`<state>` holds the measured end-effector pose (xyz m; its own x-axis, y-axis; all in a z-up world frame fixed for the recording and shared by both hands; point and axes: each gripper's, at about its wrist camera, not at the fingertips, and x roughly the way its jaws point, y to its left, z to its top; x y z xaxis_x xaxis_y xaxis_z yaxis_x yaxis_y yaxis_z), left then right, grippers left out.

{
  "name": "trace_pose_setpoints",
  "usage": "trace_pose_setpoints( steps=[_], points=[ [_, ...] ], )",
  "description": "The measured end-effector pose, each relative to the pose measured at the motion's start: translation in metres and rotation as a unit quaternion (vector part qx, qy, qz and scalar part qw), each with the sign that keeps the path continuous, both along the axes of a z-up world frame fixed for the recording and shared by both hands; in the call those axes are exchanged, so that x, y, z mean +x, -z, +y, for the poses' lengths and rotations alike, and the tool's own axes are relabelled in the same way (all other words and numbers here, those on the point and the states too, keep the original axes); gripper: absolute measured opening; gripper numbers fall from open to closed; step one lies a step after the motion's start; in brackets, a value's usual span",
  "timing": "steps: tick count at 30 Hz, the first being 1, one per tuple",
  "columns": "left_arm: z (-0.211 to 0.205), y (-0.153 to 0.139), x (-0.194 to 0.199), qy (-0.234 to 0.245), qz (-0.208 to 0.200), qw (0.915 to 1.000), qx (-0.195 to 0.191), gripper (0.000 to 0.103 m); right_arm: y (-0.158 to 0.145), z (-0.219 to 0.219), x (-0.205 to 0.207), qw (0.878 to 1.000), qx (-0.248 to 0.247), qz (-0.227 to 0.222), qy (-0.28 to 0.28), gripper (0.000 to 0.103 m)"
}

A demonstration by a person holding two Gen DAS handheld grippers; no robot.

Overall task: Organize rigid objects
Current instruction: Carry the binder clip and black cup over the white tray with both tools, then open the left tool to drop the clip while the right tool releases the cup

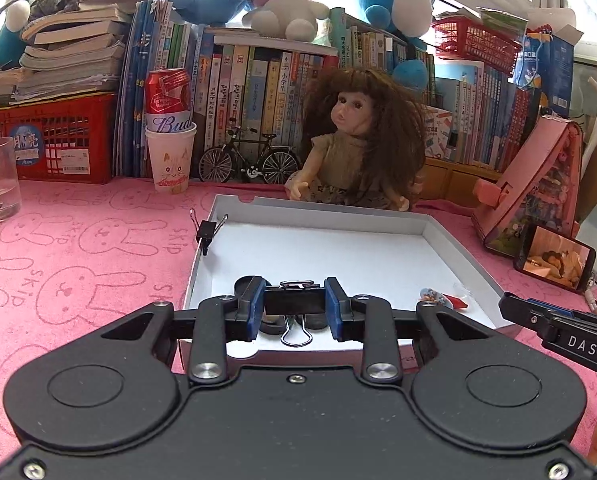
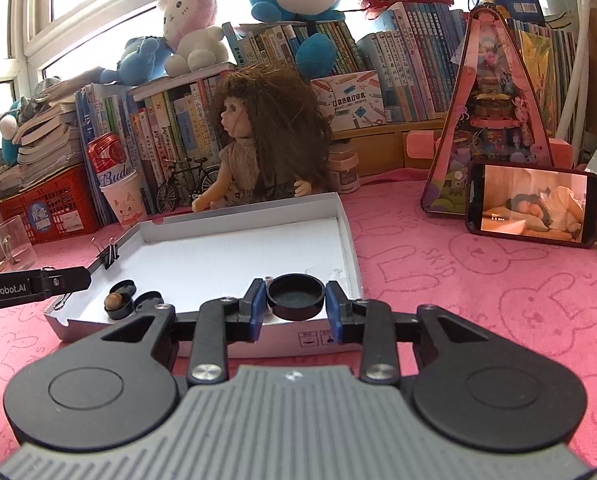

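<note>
- Black metal binder clip [image 1: 294, 300] with silver wire handles sits clamped between the blue pads of the left gripper [image 1: 294, 304], over the near edge of the shallow white cardboard tray [image 1: 430, 228], at 6 o'clock in the left wrist view.
- The left gripper points level across the tray toward 12 o'clock; from the right wrist view its black finger enters at 9 o'clock, over the tray's left wall.
- A round black plastic lid [image 2: 295, 295], rim up, is gripped between the pads of the right gripper [image 2: 295, 300], over the tray's near right corner.
- The right gripper reaches forward and level; in the left wrist view it shows at 3 o'clock.
- A second black binder clip [image 1: 207, 231] is clipped on the tray's left wall, at 10 o'clock from the held clip.
- Two more black lids [image 2: 122, 295] lie in the tray's near left corner, one holding a small brown nut-like object [image 2: 112, 301].
- The tray rests on a pink rabbit-print cloth [image 1: 78, 248]; a brown-haired doll [image 1: 358, 140] sits just behind its far wall.
</note>
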<state>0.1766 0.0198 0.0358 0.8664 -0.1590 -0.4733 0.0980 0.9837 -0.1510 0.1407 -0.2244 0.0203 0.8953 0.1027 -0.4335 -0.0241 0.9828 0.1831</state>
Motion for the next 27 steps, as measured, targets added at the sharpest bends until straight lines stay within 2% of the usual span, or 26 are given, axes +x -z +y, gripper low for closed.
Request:
trace_pose_setpoints(
  steps=[7, 15, 27],
  points=[
    [0.006, 0.01, 0.027, -0.009, 0.03, 0.9994, -0.013, 0.03, 0.004, 0.0, 0.021, 1.0, 0.003, 0.016, 0.009, 0.037],
    [0.0, 0.025, 0.045, -0.014, 0.058, 0.9982, -0.002, 0.03, 0.012, 0.006, 0.039, 0.999, -0.01, 0.042, 0.015, 0.037],
    [-0.01, 0.027, 0.059, -0.014, 0.053, 0.9984, 0.017, 0.03, 0.017, 0.009, 0.057, 0.998, -0.015, 0.064, 0.012, 0.037]
  ],
)
